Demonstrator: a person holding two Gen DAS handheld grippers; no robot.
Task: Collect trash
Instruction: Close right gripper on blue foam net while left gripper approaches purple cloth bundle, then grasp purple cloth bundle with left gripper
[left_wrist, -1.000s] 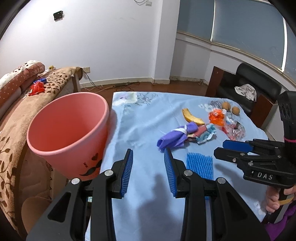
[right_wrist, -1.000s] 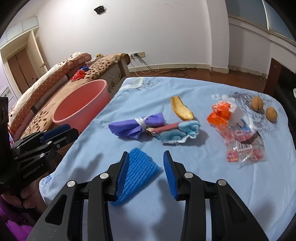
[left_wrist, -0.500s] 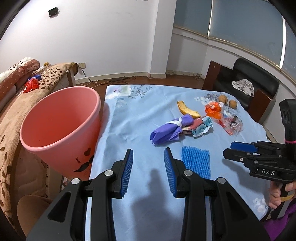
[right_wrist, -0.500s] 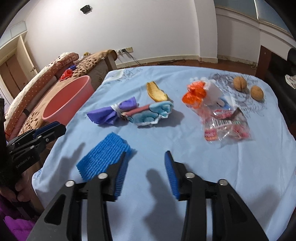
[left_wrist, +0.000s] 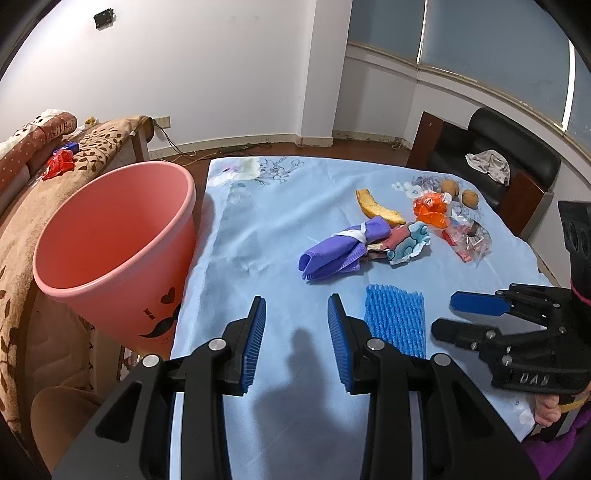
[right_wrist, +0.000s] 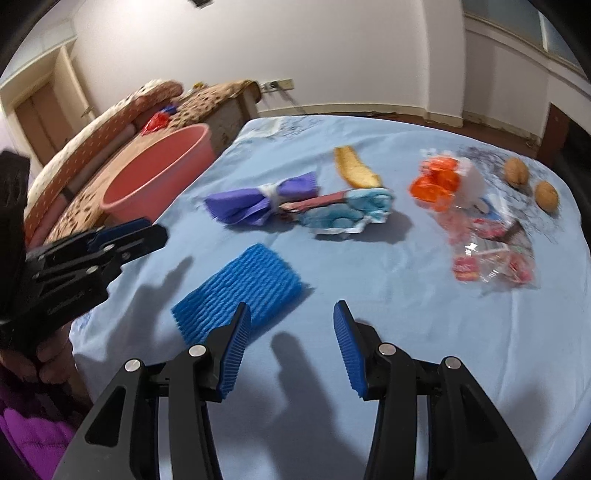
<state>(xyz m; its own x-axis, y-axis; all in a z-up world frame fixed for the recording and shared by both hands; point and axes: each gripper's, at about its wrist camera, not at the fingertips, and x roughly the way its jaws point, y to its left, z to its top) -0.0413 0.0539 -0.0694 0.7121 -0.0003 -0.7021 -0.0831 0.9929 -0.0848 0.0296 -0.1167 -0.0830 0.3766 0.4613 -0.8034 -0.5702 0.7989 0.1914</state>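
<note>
Left gripper (left_wrist: 295, 339): I see its jaws parted to a middling gap, nothing between them, only bare tablecloth (left_wrist: 258, 229) below.
Right gripper (right_wrist: 290, 343): jaws apart and empty too; the blue foam net (right_wrist: 240, 291) lies just beside its left finger, not between the pads.
Trash: the foam net is nearest me; further up the table lie a purple wrapper (right_wrist: 258, 201), a light-blue wrapper (right_wrist: 351, 214), a banana peel (right_wrist: 354, 171), an orange wrapper (right_wrist: 436, 184) and a clear snack bag (right_wrist: 491, 254).
Bin (left_wrist: 110, 251): pink, off the table's left edge, looks empty, so I judge nothing is collected yet.
Risk, missed grab: if I close the right jaws from here they may pinch only the net's corner or the cloth, since the net sits off to one side.
Risk, cloth drag: catching the tablecloth would tug the other litter about.
Risk, light net: held by one edge it may flop or slip out before it reaches the bin.
Risk, bin: it looks tilted at the edge; a knock from the left gripper might tip it.
Risk, walnuts (right_wrist: 517, 171): they may not be trash; I'd hesitate to sweep them up.
Left view only: the bin's inside, and a black chair (left_wrist: 491, 147).
Right view only: the net's offset from my right jaws, though this view is slightly blurred.
</note>
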